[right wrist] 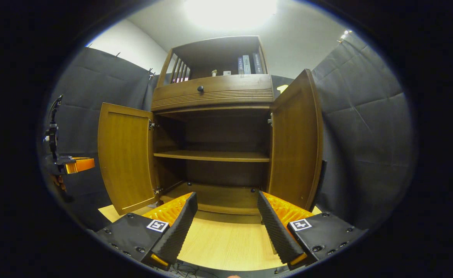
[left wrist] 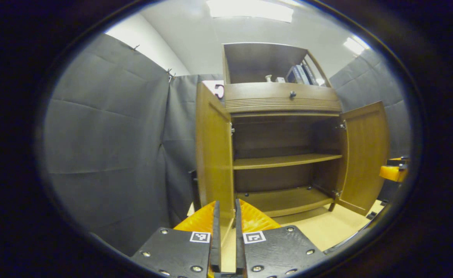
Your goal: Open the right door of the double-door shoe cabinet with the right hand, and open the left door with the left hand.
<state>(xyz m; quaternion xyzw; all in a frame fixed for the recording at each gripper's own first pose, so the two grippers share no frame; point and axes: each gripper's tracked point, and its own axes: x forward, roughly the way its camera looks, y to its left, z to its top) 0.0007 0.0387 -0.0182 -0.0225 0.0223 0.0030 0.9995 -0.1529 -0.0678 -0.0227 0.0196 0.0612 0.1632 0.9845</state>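
Observation:
The wooden shoe cabinet (left wrist: pixel 284 98) stands with both doors swung wide and two bare shelves showing. In the left gripper view the left door (left wrist: pixel 212 154) is seen nearly edge-on just beyond my left gripper (left wrist: pixel 227 204). Its fingers are almost together with a thin slit between them and hold nothing. In the right gripper view the right door (right wrist: pixel 296 143) stands out on the right and the left door (right wrist: pixel 126 158) on the left. My right gripper (right wrist: pixel 226 197) is open wide in front of the bottom shelf, touching nothing. The left gripper (right wrist: pixel 77 165) hovers just left of the left door's free edge.
A drawer with a dark knob (right wrist: pixel 200 89) sits above the doors, and an open top shelf holds books (right wrist: pixel 247 63). The cabinet rests on a pale wooden floor panel (right wrist: pixel 226 243). Dark cloth walls (left wrist: pixel 106 146) close in on both sides. The right gripper (left wrist: pixel 394 172) shows beside the right door (left wrist: pixel 365 154).

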